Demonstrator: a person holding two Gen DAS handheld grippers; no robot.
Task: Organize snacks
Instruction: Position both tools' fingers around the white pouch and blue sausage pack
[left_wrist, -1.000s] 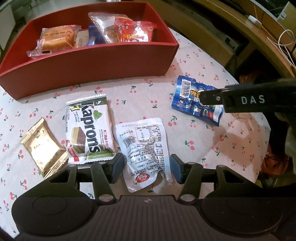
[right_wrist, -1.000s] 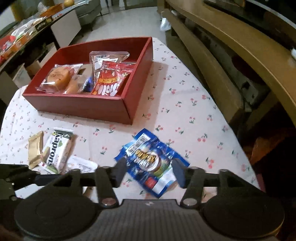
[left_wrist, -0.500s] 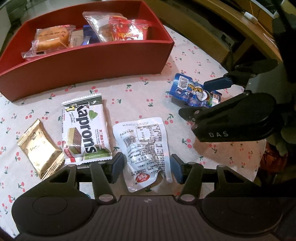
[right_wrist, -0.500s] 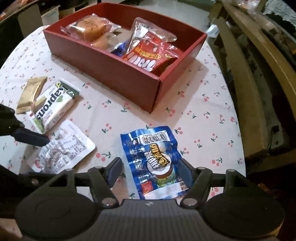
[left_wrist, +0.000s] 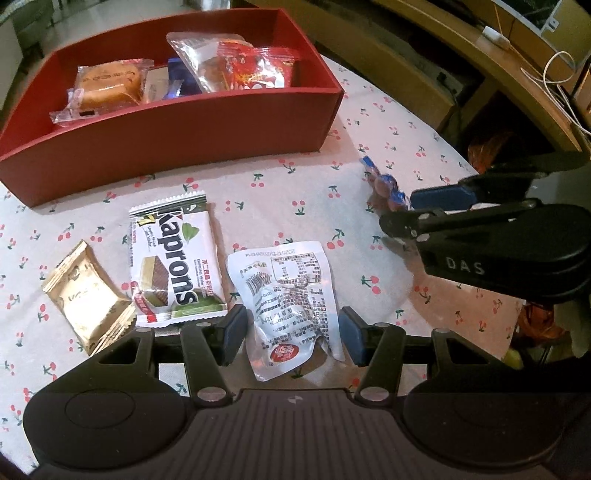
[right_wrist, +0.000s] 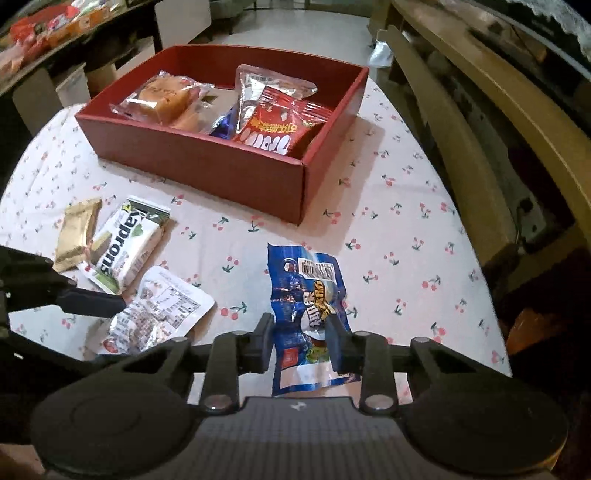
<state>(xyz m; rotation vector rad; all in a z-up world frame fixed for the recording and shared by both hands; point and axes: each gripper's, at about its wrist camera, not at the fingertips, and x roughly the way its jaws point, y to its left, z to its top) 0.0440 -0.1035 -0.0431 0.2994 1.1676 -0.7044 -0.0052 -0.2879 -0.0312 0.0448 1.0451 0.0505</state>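
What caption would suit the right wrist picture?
Right gripper fingers pinch the blue packet on the cherry-print table, before the red box.

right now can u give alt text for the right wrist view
The right gripper has just been closing its jaws on a blue snack packet lying on a cherry-print tablecloth. Behind it stands a red box of snacks; three more packets lie to the left.

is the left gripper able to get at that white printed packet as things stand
Probably yes: the white printed packet lies flat between the open jaws of the left gripper, nothing on top. The Kaprons wafer sits close beside it but clear.
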